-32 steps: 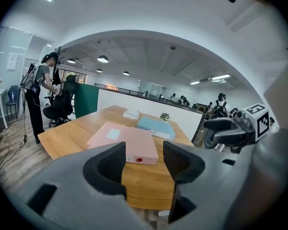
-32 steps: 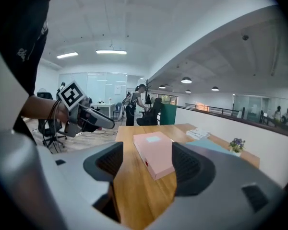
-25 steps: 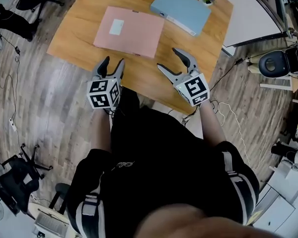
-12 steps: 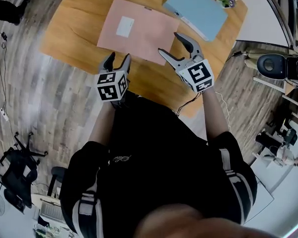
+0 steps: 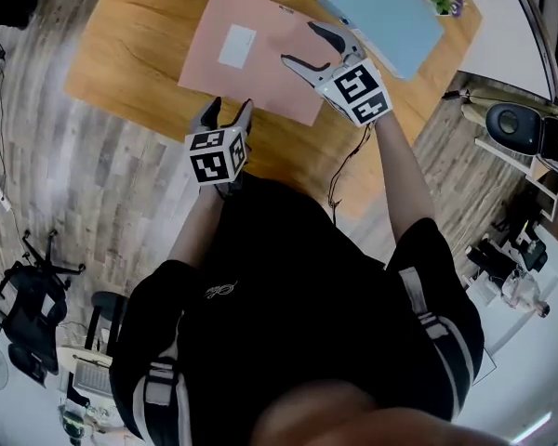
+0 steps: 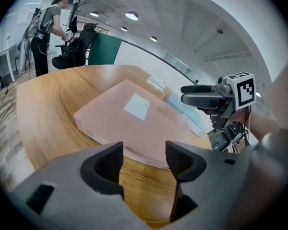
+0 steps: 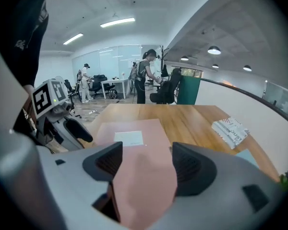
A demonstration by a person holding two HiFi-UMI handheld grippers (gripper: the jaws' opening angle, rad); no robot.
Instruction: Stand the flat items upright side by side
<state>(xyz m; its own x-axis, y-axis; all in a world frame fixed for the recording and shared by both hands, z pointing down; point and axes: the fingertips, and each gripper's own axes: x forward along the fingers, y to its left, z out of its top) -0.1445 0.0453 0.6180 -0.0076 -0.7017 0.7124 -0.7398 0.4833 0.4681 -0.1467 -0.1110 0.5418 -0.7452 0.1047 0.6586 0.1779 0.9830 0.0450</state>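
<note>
Figure: the pink binder [image 5: 260,49] and the blue binder [image 5: 391,17] were found lying flat on the wooden table [image 5: 130,45]. Neither had yet been stood upright, and the blue one was set just beyond the pink one's far right corner. The right gripper [image 5: 302,45] was held over the right-hand part of the pink binder with its jaws spread wide and nothing pressed between them. In the right gripper view the pink cover was seen below the gap. This placement was judged to be a reach for the far edge, from which the binder could be tipped up. The left gripper [image 5: 227,110] was held short of the binder's near edge, above bare tabletop. Its jaws were moderately apart and had just been opened further, with only wood and that near edge seen through the gap. It was presumably positioned there so that the near side could be braced or taken.
</note>
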